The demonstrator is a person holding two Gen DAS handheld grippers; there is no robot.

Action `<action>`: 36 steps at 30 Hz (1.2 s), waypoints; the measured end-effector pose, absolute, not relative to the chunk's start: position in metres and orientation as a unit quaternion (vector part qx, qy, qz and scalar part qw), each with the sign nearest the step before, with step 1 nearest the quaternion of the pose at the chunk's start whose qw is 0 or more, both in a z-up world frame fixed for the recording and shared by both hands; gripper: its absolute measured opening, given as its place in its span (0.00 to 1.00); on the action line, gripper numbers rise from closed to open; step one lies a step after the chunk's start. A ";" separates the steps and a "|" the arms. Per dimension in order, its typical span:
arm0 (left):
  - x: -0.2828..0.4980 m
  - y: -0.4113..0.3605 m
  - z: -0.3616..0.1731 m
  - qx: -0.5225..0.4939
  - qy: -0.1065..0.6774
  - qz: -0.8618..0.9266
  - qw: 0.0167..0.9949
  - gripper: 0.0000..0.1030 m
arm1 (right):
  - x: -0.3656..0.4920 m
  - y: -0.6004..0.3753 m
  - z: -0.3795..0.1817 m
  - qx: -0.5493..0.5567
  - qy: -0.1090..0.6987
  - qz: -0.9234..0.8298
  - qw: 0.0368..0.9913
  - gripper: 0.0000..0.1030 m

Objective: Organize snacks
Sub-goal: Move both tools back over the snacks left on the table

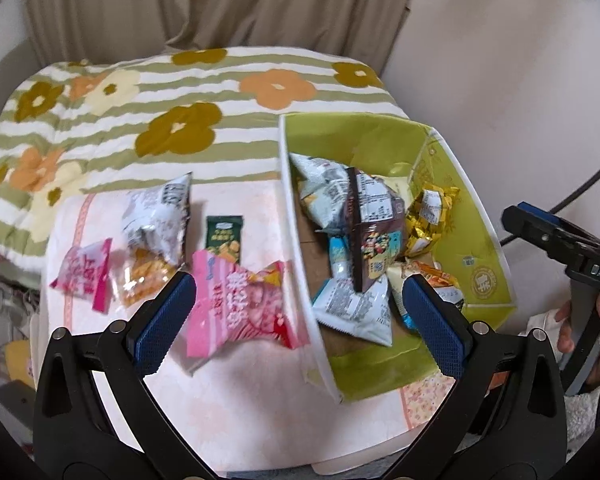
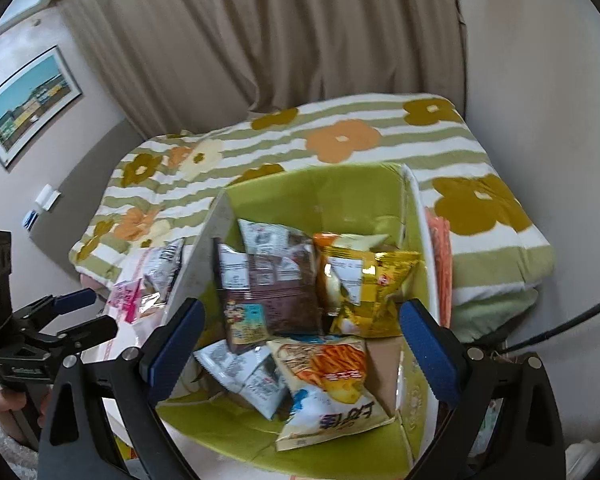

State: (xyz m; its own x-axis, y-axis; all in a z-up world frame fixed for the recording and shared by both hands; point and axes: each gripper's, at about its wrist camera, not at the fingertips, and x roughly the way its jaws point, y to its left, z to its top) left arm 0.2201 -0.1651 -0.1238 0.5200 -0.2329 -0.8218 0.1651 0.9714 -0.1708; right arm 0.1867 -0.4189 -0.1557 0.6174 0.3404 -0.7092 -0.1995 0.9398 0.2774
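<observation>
A green cardboard box (image 1: 472,216) holds several snack bags, among them a brown bag (image 1: 374,236) and a gold bag (image 1: 428,216). My left gripper (image 1: 300,312) is open and empty, above a pink snack bag (image 1: 240,312) that lies on the table left of the box. More loose snacks lie there: a grey-white bag (image 1: 156,216), a small green pack (image 1: 224,240), an orange-filled clear pack (image 1: 144,276) and a small pink pack (image 1: 86,272). My right gripper (image 2: 300,340) is open and empty above the box (image 2: 312,196), over the brown bag (image 2: 272,292), gold bag (image 2: 364,288) and a fries bag (image 2: 328,380).
The table has a pale pink cloth (image 1: 228,412). Behind it lies a striped flowered blanket (image 1: 204,92) on a bed, with a beige curtain (image 1: 204,0) beyond. The right gripper shows at the right edge of the left wrist view (image 1: 556,240); the left gripper shows at left in the right wrist view (image 2: 80,312).
</observation>
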 end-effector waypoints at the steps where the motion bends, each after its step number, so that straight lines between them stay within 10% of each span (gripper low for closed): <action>1: 0.215 -0.161 -0.123 -0.041 0.476 -0.108 0.872 0.99 | 0.185 -0.416 -0.153 0.080 0.407 0.158 0.896 0.94; 36: 0.262 0.092 -0.181 -0.088 0.538 -0.052 0.837 0.99 | 0.261 -0.176 -0.162 0.077 0.454 0.259 0.849 0.95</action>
